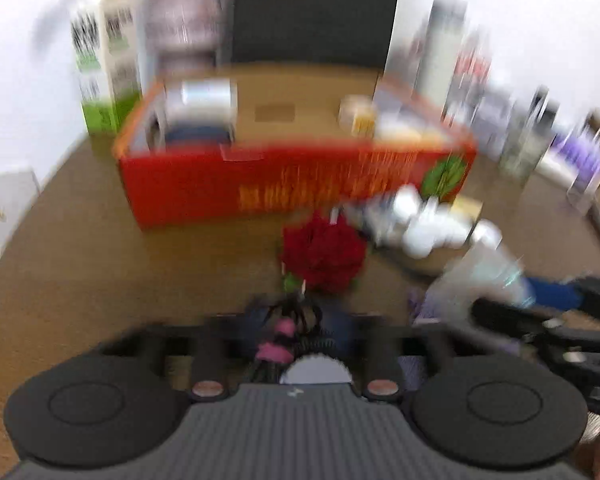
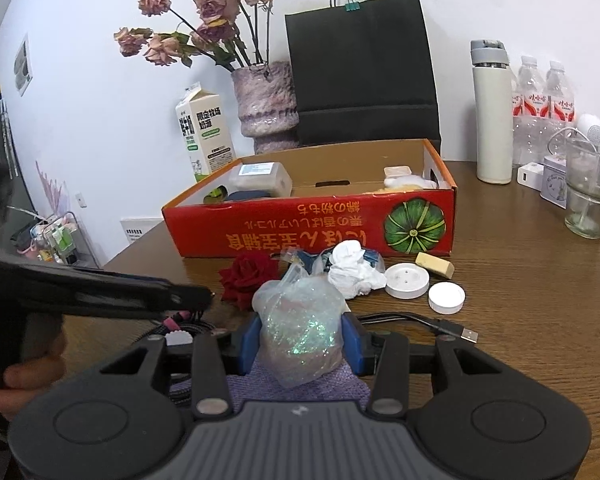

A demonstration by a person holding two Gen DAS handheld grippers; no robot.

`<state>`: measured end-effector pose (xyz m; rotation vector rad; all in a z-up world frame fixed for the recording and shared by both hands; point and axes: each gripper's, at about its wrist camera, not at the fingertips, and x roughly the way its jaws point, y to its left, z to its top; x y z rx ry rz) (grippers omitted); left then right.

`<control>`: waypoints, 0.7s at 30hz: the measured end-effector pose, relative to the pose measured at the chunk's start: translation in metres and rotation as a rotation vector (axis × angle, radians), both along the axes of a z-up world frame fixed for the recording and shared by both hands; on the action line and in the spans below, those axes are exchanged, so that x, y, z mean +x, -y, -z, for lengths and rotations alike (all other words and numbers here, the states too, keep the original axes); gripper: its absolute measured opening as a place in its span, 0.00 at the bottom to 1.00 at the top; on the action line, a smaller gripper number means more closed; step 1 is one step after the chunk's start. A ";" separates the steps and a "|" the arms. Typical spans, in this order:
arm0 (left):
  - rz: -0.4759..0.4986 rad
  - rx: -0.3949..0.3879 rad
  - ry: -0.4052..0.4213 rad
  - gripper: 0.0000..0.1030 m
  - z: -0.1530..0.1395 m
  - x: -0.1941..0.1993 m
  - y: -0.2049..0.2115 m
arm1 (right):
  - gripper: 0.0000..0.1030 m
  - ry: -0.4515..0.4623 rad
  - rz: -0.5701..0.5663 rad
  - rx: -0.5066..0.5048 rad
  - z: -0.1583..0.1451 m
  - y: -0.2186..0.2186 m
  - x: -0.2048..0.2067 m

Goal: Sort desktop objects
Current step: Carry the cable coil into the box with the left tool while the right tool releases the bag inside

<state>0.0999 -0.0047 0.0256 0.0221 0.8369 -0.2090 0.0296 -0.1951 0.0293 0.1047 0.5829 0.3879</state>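
The brown wooden table (image 2: 520, 280) carries a long red cardboard box (image 2: 312, 224) printed with a green pumpkin, already holding a few items, and the unsorted clutter lies just in front of it. Nearest me, the right gripper (image 2: 302, 350) has its blue jaws clamped on a crinkly clear plastic bag of iridescent glitter (image 2: 300, 320), which sits over a lilac knitted cloth (image 2: 300, 390); the bag looks light, soft and slippery, so its bunched middle seems the surest hold. Left of it, the left gripper (image 1: 296, 330) hovers over a black coiled cable with pink ties (image 1: 278, 342), jaws nearly together, though blur hides whether they pinch it. Behind lie a red fabric rose (image 2: 246, 276), crumpled white tissue (image 2: 354, 274), two round white caps (image 2: 407, 280) and a beige eraser block (image 2: 434, 264)
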 end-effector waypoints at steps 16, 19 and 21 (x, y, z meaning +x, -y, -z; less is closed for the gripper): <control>0.030 -0.188 0.291 0.06 -0.109 -0.068 -0.025 | 0.37 0.102 0.012 0.056 -0.035 0.007 -0.015; 0.041 -0.153 0.386 0.06 -0.131 -0.068 -0.023 | 0.36 0.163 0.004 0.067 -0.059 0.009 -0.017; 0.039 -0.157 0.390 0.06 -0.142 -0.059 -0.025 | 0.36 0.206 0.010 0.058 -0.074 0.010 -0.015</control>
